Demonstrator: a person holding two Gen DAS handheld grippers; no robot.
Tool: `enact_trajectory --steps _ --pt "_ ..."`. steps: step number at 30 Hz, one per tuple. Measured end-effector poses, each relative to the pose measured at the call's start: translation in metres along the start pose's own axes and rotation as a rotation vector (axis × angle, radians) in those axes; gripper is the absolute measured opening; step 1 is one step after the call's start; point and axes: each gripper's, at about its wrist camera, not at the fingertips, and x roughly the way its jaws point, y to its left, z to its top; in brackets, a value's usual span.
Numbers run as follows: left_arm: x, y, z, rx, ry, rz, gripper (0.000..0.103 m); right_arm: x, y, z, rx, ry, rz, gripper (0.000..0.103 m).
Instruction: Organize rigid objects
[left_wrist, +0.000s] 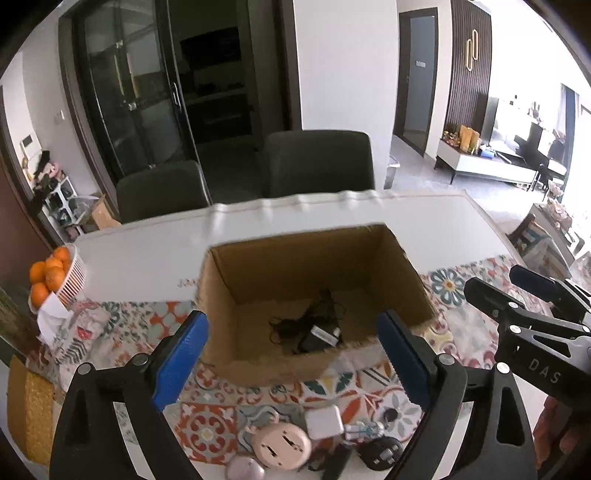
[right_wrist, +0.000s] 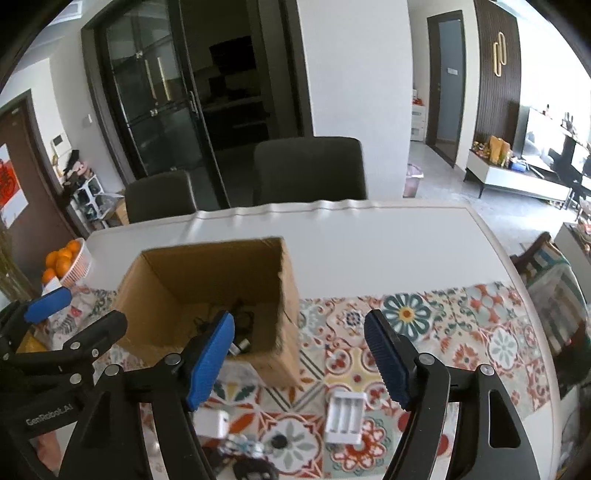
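Note:
An open cardboard box (left_wrist: 236, 284) (right_wrist: 288, 295) stands on the patterned cloth and holds a black adapter with its cable (left_wrist: 317, 332). My left gripper (left_wrist: 291, 347) is open and empty above the box's near edge. My right gripper (right_wrist: 299, 354) is open and empty just right of the box. Near the front edge lie a white charger cube (left_wrist: 324, 421) (right_wrist: 212, 422), a pink round device (left_wrist: 282, 445), a black plug (left_wrist: 380, 452), a small black round piece (right_wrist: 277, 441) and a white battery holder (right_wrist: 345, 415).
A white basket of oranges (left_wrist: 72, 280) (right_wrist: 79, 267) and a tissue pack (left_wrist: 53, 317) stand at the left. Two dark chairs (left_wrist: 317, 162) are behind the white table (left_wrist: 443, 221). The right gripper's body shows in the left wrist view (left_wrist: 532, 314).

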Motion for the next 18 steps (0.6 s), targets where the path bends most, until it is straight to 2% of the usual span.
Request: enact_trajectory --steps 8,18 --pt "0.012 -0.016 -0.039 -0.011 0.075 -0.021 0.094 0.005 -0.016 -0.037 0.011 0.027 -0.005 0.073" --pt "0.036 -0.027 -0.077 -0.015 0.165 -0.013 0.093 0.035 -0.032 -0.079 0.053 0.115 0.004 0.073"
